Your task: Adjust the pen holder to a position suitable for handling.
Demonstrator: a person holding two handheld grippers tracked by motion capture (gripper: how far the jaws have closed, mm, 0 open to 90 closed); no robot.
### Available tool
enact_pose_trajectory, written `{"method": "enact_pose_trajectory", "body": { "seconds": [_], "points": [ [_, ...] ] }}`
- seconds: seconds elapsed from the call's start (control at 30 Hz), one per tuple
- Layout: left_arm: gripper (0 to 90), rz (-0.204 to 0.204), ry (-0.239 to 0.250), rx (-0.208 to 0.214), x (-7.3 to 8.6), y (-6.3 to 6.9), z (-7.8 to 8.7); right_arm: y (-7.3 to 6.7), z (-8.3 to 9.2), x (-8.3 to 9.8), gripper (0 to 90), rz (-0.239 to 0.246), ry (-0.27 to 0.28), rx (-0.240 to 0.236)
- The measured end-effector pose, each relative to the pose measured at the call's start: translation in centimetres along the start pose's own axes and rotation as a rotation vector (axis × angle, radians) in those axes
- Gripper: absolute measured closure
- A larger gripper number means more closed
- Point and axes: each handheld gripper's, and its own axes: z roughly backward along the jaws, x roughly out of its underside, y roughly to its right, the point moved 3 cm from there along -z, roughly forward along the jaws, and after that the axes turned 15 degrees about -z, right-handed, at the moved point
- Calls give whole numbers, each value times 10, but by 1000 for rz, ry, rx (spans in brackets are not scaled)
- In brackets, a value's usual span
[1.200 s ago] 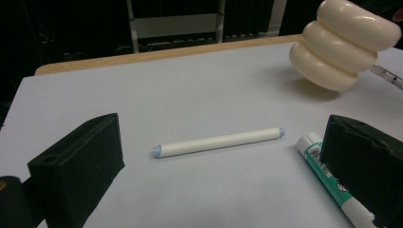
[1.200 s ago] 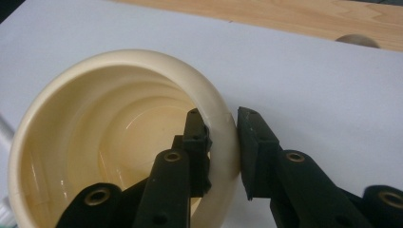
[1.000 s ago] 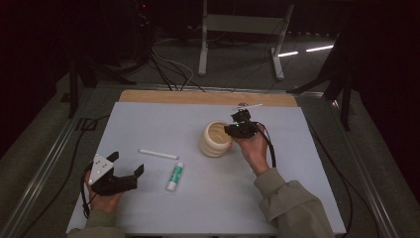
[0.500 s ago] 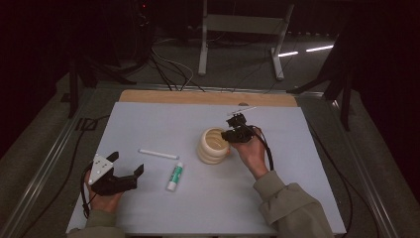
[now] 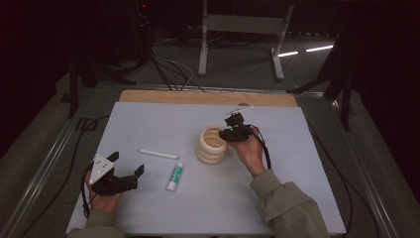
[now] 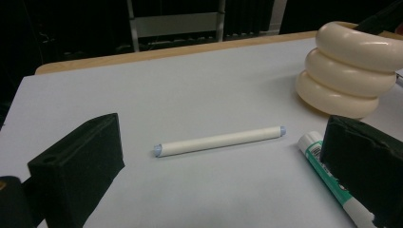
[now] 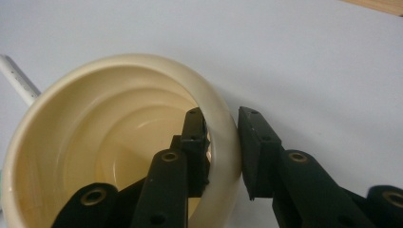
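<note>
High view: right tool (image 5: 229,138) sat at the right rim of a cream ribbed cup (image 5: 212,145), roughly mid-bench, a bit toward the far edge and right of centre. Right tool view had the cup (image 7: 119,142) open side up, w/ one jaw inside the wall and the other outside. The inner jaw lay against the wall, but a thin gap showed between the outer pad and the rim, so the tool looked barely released, not clamped. The jaws had just been opening a touch, w/ the cup wall between them.

Left tool (image 5: 123,174) rested near the bench's near-left corner, held in the person's left hand (image 5: 105,198), jaws spread wide w/ nothing between them. Left tool view: a white marker (image 6: 221,140) lay flat on the bench (image 6: 190,85) beyond the jaws, apart from both pads. A glue stick (image 6: 332,183) w/ a green label lay just right of it, partly hidden behind the right-hand jaw. The cup (image 6: 354,71) stood farther off toward the far-right side, three stacked rings on its outside.

In high view the marker (image 5: 158,154) and the glue stick (image 5: 174,176) lay between the two tools, near each other but not touching, left of the cup.
</note>
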Motion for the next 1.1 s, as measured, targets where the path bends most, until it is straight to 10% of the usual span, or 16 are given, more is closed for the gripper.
{"method": "enact_pose_trajectory", "body": {
  "seconds": [0.13, 0.43, 0.73, 1.1],
  "points": [
    [10, 0, 0, -1, 0, 0, 0, -1, -3, 0, 716, -4, -4, -15],
    [10, 0, -1, -1, 0, -1, 0, -6, -5, -1, 279, -3, 60, -74],
    [10, -4, -9, 1, 1, 0, -1, -9, 11, -3, 37, 18, 128, -110],
    [10, 4, -16, -3, 2, -1, -3, -2, 43, 6, 0, 76, 246, -85]
  ]
}}
